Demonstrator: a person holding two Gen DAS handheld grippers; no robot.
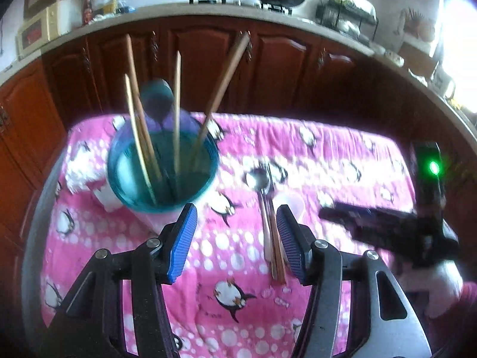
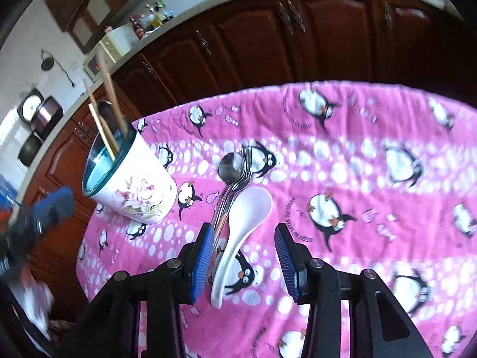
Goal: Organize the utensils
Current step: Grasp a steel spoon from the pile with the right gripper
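Note:
A white floral cup with a teal inside (image 1: pixel 162 173) (image 2: pixel 131 185) stands on the pink penguin cloth and holds several wooden chopsticks (image 1: pixel 176 110) (image 2: pixel 111 110). A metal spoon and fork (image 1: pixel 263 197) (image 2: pixel 234 170) lie together on the cloth, right of the cup. A white ceramic spoon (image 2: pixel 243 226) lies beside them. My left gripper (image 1: pixel 237 238) is open and empty, above the cloth between cup and metal utensils. My right gripper (image 2: pixel 244 256) is open, its jaws on either side of the white spoon's handle. The right gripper also shows in the left wrist view (image 1: pixel 372 226).
The pink penguin cloth (image 1: pixel 328 155) (image 2: pixel 372 164) covers the table. Dark wooden cabinets (image 1: pixel 268 68) and a kitchen counter with pots and bottles stand behind it. The left gripper shows blurred at the left edge of the right wrist view (image 2: pixel 53 208).

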